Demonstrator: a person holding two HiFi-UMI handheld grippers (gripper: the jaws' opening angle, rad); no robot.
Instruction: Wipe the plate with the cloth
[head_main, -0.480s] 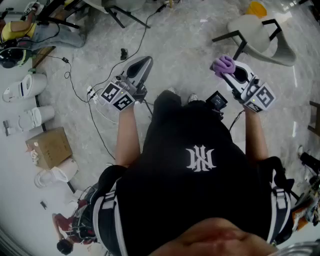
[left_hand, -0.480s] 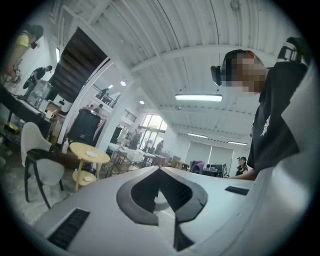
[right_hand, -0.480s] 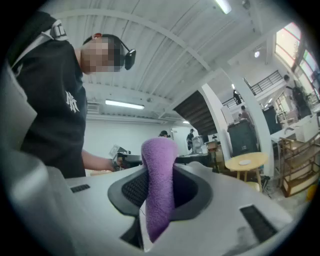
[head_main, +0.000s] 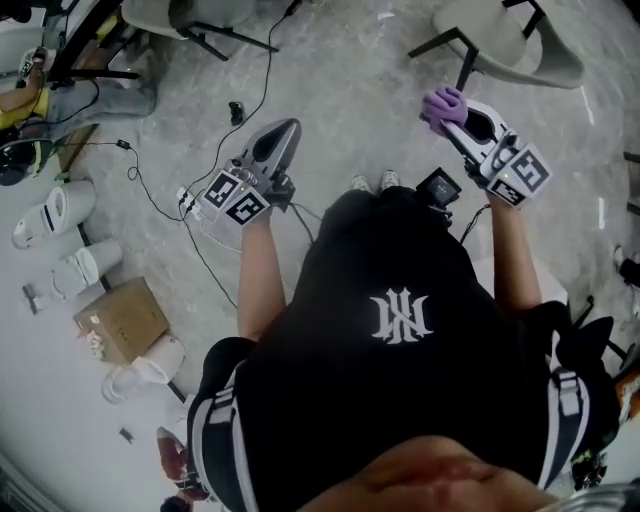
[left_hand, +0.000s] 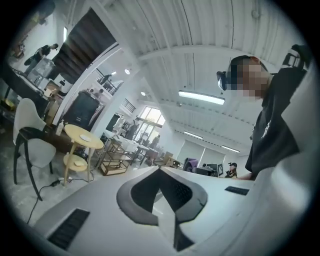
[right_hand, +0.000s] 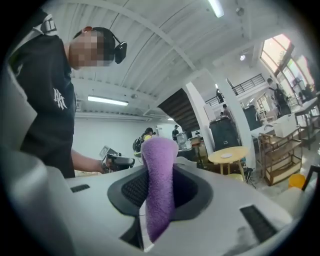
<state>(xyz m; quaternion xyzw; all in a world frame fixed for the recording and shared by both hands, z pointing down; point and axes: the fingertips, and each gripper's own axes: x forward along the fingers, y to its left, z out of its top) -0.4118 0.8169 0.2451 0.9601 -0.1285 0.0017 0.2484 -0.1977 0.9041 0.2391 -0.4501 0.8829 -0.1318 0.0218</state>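
Note:
Both grippers are held out level in front of the person's chest, above a grey stone floor. My right gripper (head_main: 452, 118) is shut on a purple cloth (head_main: 444, 106), which bunches out past its tips. In the right gripper view the cloth (right_hand: 159, 185) stands pinched upright between the dark pads of the right gripper (right_hand: 157, 172). My left gripper (head_main: 283, 132) is shut with nothing in it; its pads meet in the left gripper view (left_hand: 161, 172). No plate lies near either gripper.
A white chair (head_main: 505, 45) stands on the floor beyond the right gripper. Black cables (head_main: 205, 215) trail across the floor at left. A cardboard box (head_main: 124, 320) and white ceramic fixtures (head_main: 55, 212) sit at far left. A yellow round side table (left_hand: 82, 136) stands further off.
The head view has shifted slightly, so the floor items sit lower and further right. The right gripper with the cloth is a little higher in the picture. Both grippers stay shut.

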